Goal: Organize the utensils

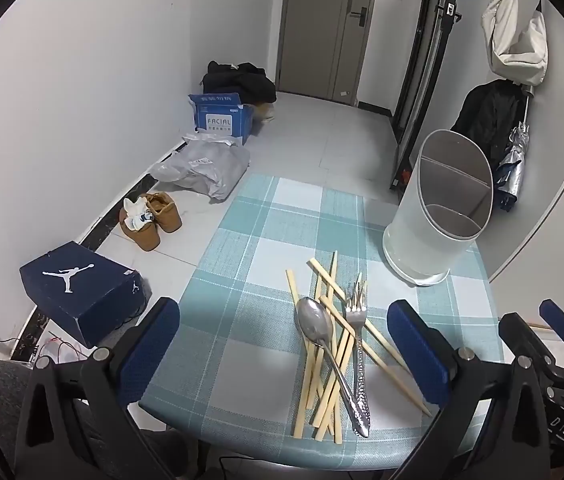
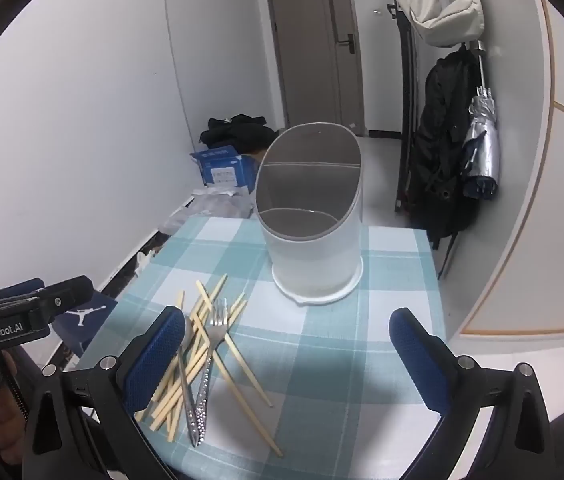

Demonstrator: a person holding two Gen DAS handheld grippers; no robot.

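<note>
A pile of wooden chopsticks (image 1: 323,372) lies on the teal checked table (image 1: 250,264), with a metal spoon (image 1: 315,326) and a metal fork (image 1: 357,320) on top. A white utensil holder (image 1: 437,208) with divided compartments stands empty at the far right of the table. My left gripper (image 1: 282,352) is open and empty, above the near side of the pile. In the right wrist view the chopsticks (image 2: 198,356), the fork (image 2: 216,332) and the holder (image 2: 313,220) show. My right gripper (image 2: 287,360) is open and empty, right of the pile. The right gripper also shows in the left wrist view (image 1: 553,328).
The table's left edge drops to the floor, where a Jordan shoe box (image 1: 82,284), brown shoes (image 1: 152,220), a plastic bag (image 1: 206,168) and a blue carton (image 1: 222,118) lie. A curved white wall (image 2: 521,240) runs along the right. Coats and an umbrella (image 2: 481,152) hang there.
</note>
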